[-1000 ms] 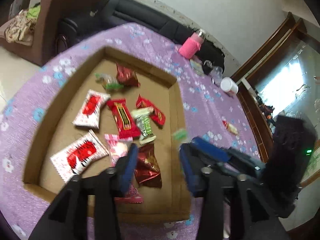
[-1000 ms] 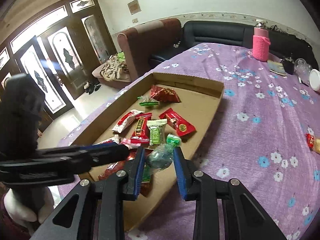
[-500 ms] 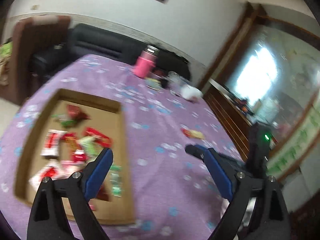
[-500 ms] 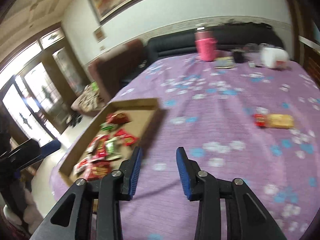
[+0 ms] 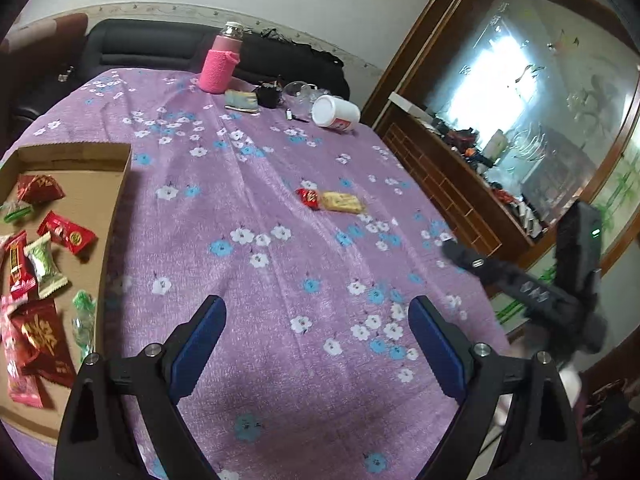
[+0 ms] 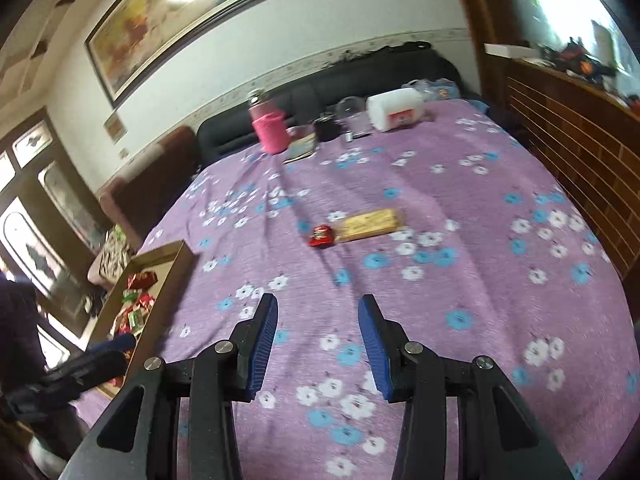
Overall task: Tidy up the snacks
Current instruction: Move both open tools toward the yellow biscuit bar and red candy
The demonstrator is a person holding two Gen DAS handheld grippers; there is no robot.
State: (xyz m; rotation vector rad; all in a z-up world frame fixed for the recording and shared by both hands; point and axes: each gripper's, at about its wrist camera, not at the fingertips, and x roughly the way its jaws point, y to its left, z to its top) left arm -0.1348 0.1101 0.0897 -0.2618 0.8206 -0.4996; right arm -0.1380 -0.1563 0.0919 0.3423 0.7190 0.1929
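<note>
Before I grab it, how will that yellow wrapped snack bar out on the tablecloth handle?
The yellow snack bar lies flat and long, so it likely won't roll. Its wrapper looks glossy and may slip between fingers. It probably weighs little, and a push could nudge the small red candy beside it.

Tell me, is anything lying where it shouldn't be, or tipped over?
Yes. A small red snack and a yellow snack bar lie loose on the purple tablecloth, away from the cardboard tray holding the other snacks. Farther back, a white container lies on its side.
</note>
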